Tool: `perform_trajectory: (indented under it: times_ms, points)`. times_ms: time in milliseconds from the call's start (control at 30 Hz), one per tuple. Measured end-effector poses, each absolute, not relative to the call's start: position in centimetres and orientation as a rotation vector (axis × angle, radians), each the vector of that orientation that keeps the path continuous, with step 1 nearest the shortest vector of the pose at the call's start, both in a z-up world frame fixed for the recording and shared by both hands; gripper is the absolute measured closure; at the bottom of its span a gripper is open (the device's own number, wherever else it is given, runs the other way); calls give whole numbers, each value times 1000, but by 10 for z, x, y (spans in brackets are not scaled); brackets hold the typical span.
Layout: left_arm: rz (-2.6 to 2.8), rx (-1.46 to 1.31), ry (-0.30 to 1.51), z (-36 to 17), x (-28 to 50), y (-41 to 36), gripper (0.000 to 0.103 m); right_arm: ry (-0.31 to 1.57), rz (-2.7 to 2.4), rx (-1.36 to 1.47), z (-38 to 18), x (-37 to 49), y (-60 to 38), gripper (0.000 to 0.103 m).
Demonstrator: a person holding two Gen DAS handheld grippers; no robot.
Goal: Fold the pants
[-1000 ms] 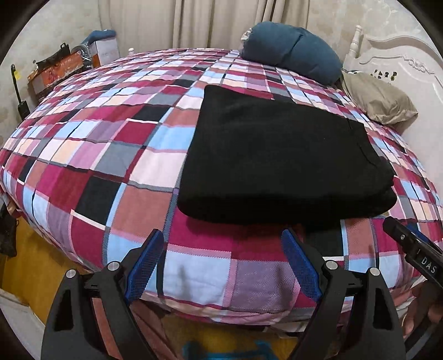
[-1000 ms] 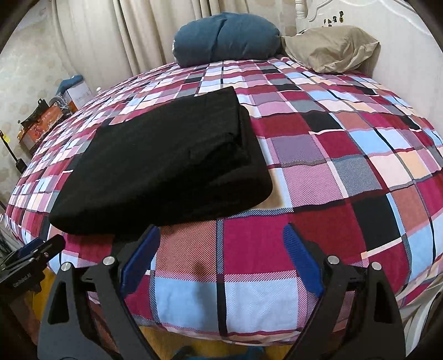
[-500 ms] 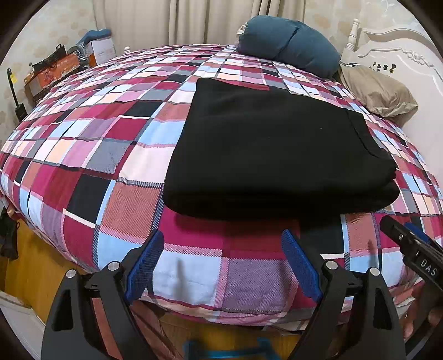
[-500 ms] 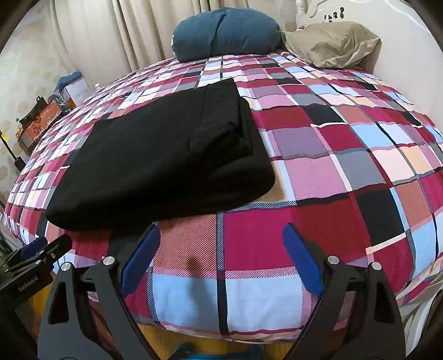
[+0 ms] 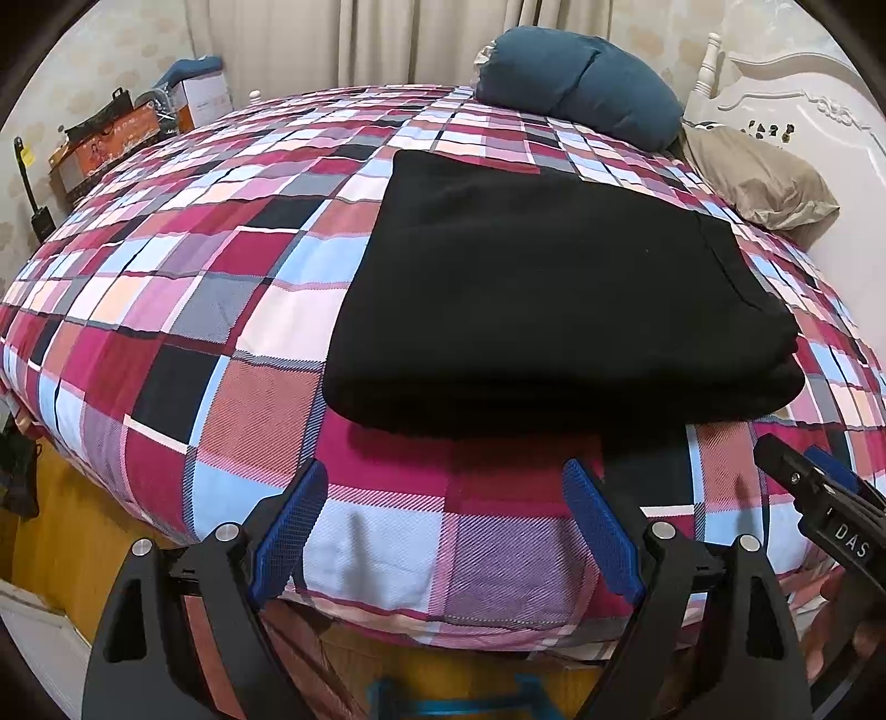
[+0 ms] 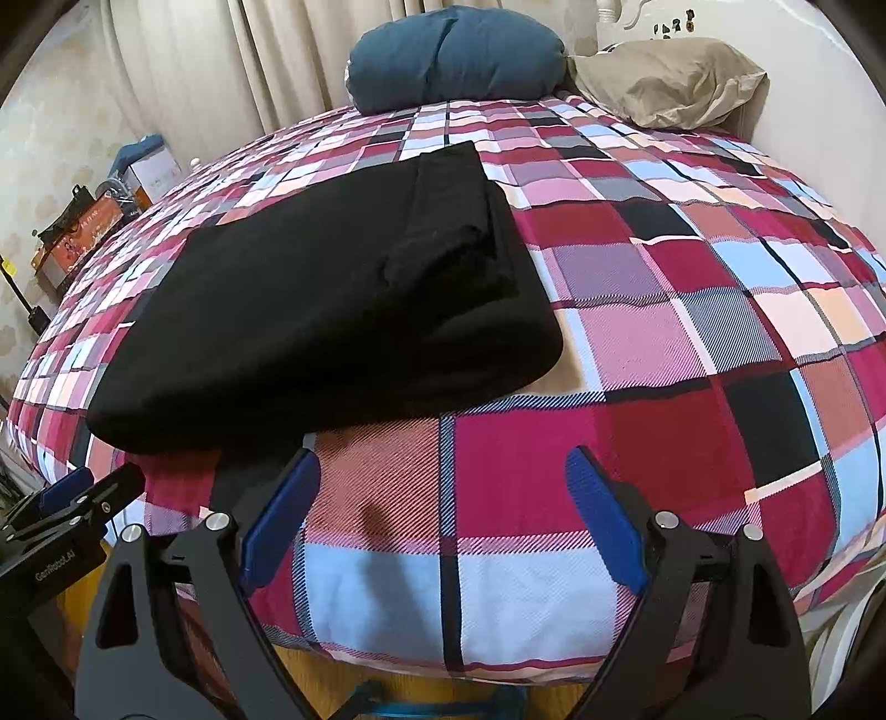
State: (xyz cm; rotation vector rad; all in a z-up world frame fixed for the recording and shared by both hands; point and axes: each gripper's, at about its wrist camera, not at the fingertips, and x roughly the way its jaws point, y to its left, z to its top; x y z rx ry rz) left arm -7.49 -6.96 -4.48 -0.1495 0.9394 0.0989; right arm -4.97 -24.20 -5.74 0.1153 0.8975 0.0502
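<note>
A: Where are the pants?

B: The black pants (image 5: pixel 548 299) lie folded into a thick rectangle on the bed (image 5: pixel 183 310), on its checked cover of red, pink, blue and black squares. They sit toward the near edge of the mattress, with a strip of cover between their front fold and that edge.

A: And the two tools?

B: The left gripper (image 5: pixel 446 526) hangs over the near edge of the bed, just in front of the pants' front fold. Its blue-padded fingers (image 5: pixel 288 526) are spread wide, with only bed cover showing between them. The right gripper (image 6: pixel 443 520) is beside it, off the right front corner of the pants, fingers equally spread and nothing in them. Neither touches the cloth.

A: Can each see the other?

B: Yes. The right one's tip shows at the right border of the left wrist view, and the left one's tip at the lower left of the right wrist view.

A: Anything else on the bed?

B: A dark blue pillow (image 6: pixel 454 52) and a beige pillow (image 6: pixel 673 80) at the far end, beside a white headboard (image 5: pixel 792 105). Curtains (image 6: pixel 232 61) hang behind, and boxes (image 5: pixel 111 138) stand to the left of the bed.
</note>
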Motion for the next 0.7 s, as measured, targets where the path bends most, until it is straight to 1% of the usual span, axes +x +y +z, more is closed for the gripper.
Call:
perform_trajectory:
  times_ms: [700]
  points:
    - [93, -141, 933, -43, -77, -71, 18, 913, 51, 109, -61, -52, -241, 13]
